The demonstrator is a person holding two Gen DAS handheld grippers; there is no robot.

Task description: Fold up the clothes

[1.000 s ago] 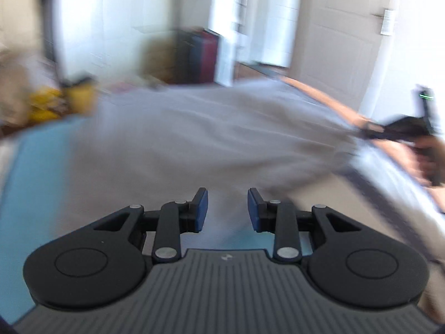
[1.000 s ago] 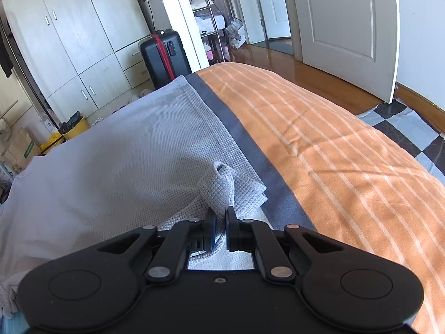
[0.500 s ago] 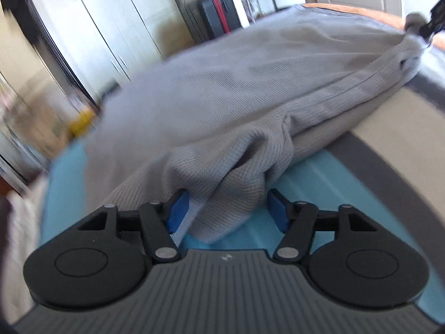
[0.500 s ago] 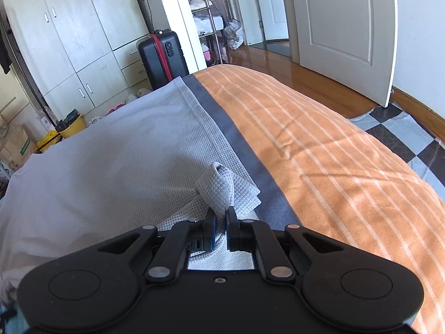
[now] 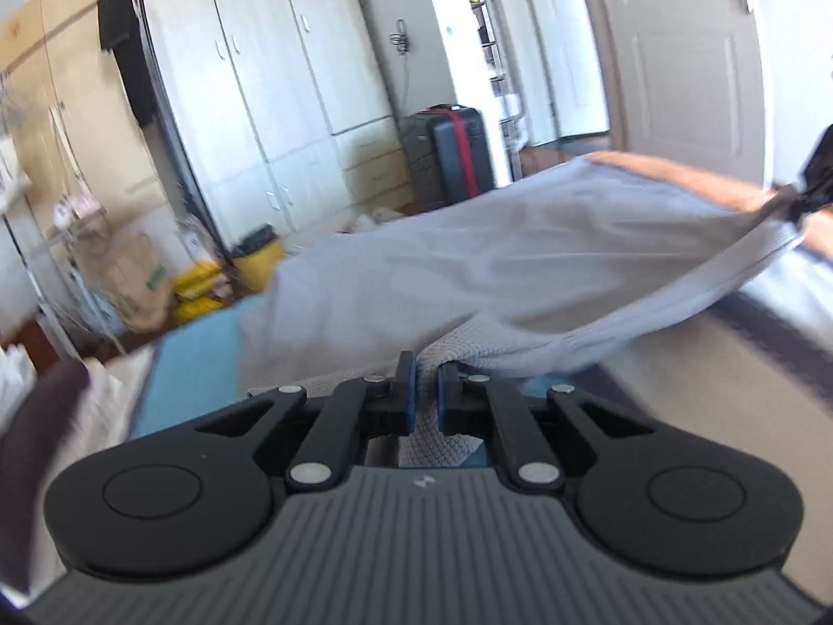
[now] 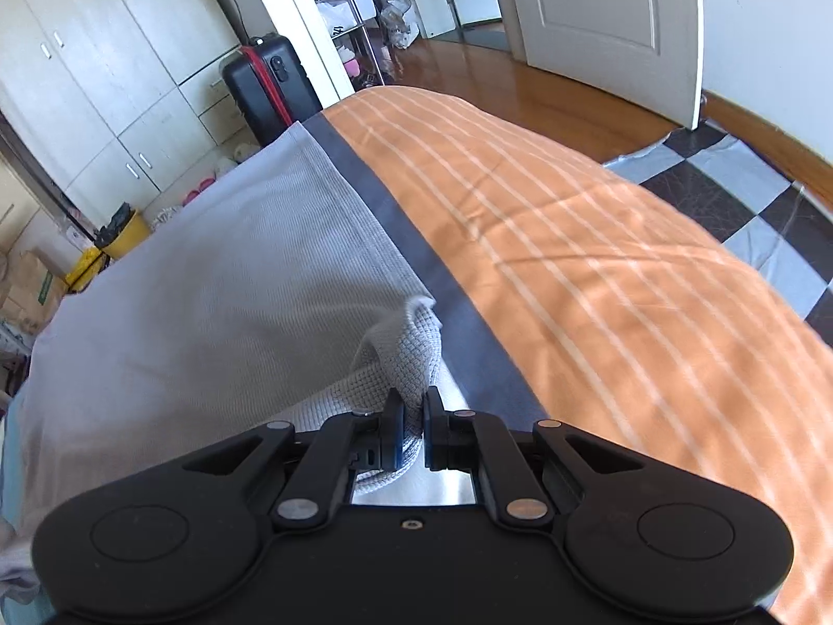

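Both tongs grip the grey garment point(image 5: 520, 260): left tongs point(image 5: 426, 388) pinch its near corner, right tongs point(image 6: 411, 429) its far-right corner above the bed point(image 6: 598, 260). The thin bite could slip under tension, dropping the raised edge.

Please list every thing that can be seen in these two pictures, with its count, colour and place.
grey garment: one, light grey waffle knit, spread on the bed, lifted at its near edge
bedspread: one, orange with pale stripes and a dark grey band, on the bed
blue sheet: one, light blue, under the garment
suitcase: one, black with red strap, by the wardrobe
wardrobe: one, cream, at the back wall
yellow bin: one, on the floor
door: one, white, open
checkered mat: one, black and grey, on the floor
left gripper: black, clamped on the garment
right gripper: black, clamped on the garment
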